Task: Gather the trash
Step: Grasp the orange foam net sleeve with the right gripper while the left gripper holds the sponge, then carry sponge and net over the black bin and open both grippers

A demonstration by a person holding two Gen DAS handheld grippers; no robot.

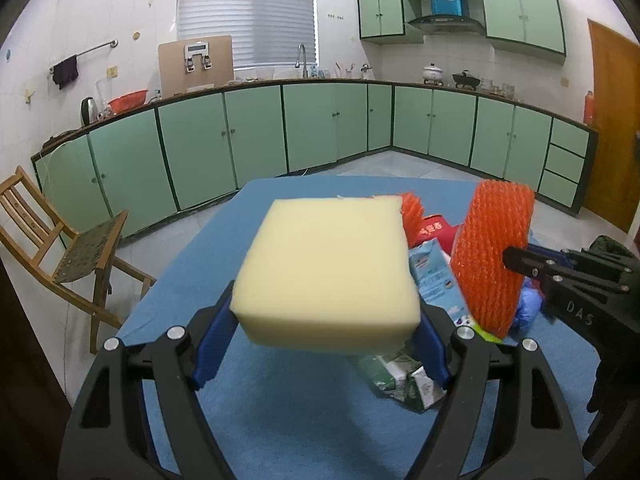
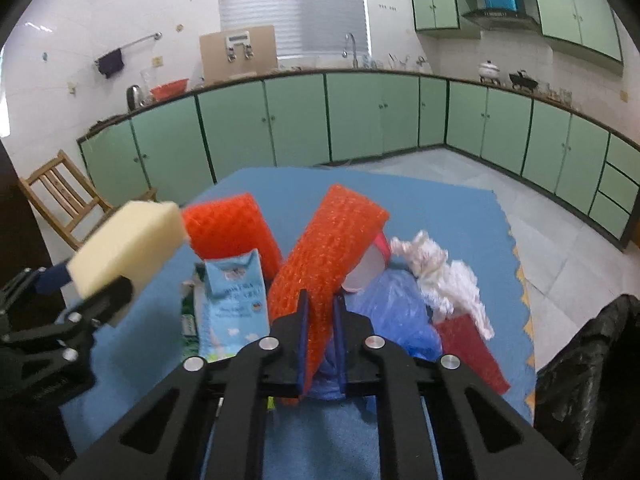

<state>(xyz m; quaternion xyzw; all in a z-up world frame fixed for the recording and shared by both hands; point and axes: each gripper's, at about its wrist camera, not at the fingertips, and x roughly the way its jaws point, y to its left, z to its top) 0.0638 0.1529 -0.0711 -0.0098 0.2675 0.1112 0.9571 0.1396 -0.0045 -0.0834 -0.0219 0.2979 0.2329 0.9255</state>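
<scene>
Green-cabinet kitchen, blue-matted table (image 2: 460,208): left tool (image 1: 326,320) grips a pale yellow foam block (image 1: 328,264); right tool (image 2: 320,340) pinches an orange foam-mesh sleeve (image 2: 320,256), probably light and squashy, at its lower end.

Kitchen fittings, as seen beyond the blue-covered surface (image 1: 248,412):
- Base cabinets (image 1: 256,136), pale green with dark frames, along two walls.
- Matching wall cabinets (image 1: 520,4), upper right, around a range hood (image 1: 444,22).
- Window blind (image 1: 246,12), white, lowered.
- Tap (image 1: 301,54) below the window.
- Wooden folding chair (image 1: 60,240) on the floor at left.
- Dark cloth (image 1: 65,72) on a wall rail.
- Red basin (image 1: 128,100) beside a kettle (image 1: 88,110).
- Wooden door (image 1: 616,120), far right.
</scene>
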